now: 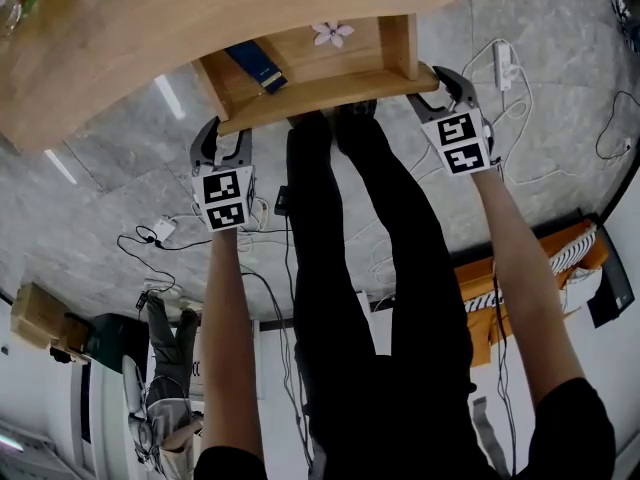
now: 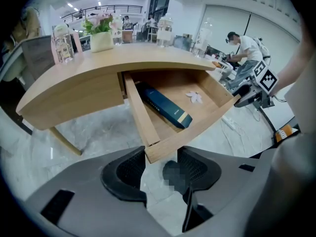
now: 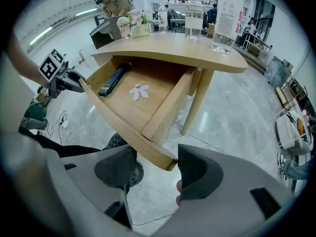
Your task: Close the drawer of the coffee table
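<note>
The curved wooden coffee table (image 1: 130,38) has its drawer (image 1: 320,93) pulled out towards me. Inside lie a dark blue box (image 2: 165,105) and a pale paper flower (image 3: 138,91). My left gripper (image 1: 222,133) straddles the drawer's left front corner; in the left gripper view (image 2: 160,164) the corner sits between the jaws with a gap on one side, so it is open. My right gripper (image 1: 440,83) is at the right front corner; in the right gripper view (image 3: 155,169) the corner touches one pad (image 3: 197,169) while the other lies apart below the front panel.
The person's dark-trousered legs (image 1: 370,268) stand between the arms, feet under the drawer front. Cables and a white adapter (image 1: 160,231) lie on the marble floor. A water bottle (image 3: 228,14) and a potted plant (image 2: 101,38) stand on the tabletop. A table leg (image 3: 197,102) stands right of the drawer.
</note>
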The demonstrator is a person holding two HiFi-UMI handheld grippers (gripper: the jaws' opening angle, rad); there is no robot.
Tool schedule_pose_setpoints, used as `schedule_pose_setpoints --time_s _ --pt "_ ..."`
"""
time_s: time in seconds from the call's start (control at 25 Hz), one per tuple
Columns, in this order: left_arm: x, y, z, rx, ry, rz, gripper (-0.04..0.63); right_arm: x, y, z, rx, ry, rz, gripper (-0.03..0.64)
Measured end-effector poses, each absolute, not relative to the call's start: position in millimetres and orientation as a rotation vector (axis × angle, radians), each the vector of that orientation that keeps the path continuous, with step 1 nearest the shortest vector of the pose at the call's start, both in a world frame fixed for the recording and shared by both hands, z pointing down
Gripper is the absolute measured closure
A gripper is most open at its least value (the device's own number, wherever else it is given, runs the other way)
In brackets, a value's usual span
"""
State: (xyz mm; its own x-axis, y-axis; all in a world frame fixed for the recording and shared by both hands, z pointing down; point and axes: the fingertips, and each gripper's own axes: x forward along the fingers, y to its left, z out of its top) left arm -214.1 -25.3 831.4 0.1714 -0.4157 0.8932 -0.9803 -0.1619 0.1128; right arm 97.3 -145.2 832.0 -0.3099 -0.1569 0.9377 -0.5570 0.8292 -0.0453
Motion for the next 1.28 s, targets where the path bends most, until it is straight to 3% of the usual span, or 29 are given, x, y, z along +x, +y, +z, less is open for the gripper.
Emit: schedule_pose_setpoints --time_s 0.68,1.28 --pt "-221 -38 810 1.683 -1.385 0.929 0.383 93 -156 811 0.571 -1.890 0.388 0.364" --pt "-253 -115 805 1.707 -1.481 0.847 0.385 64 -229 806 0.625 -1.927 0.323 0.373"
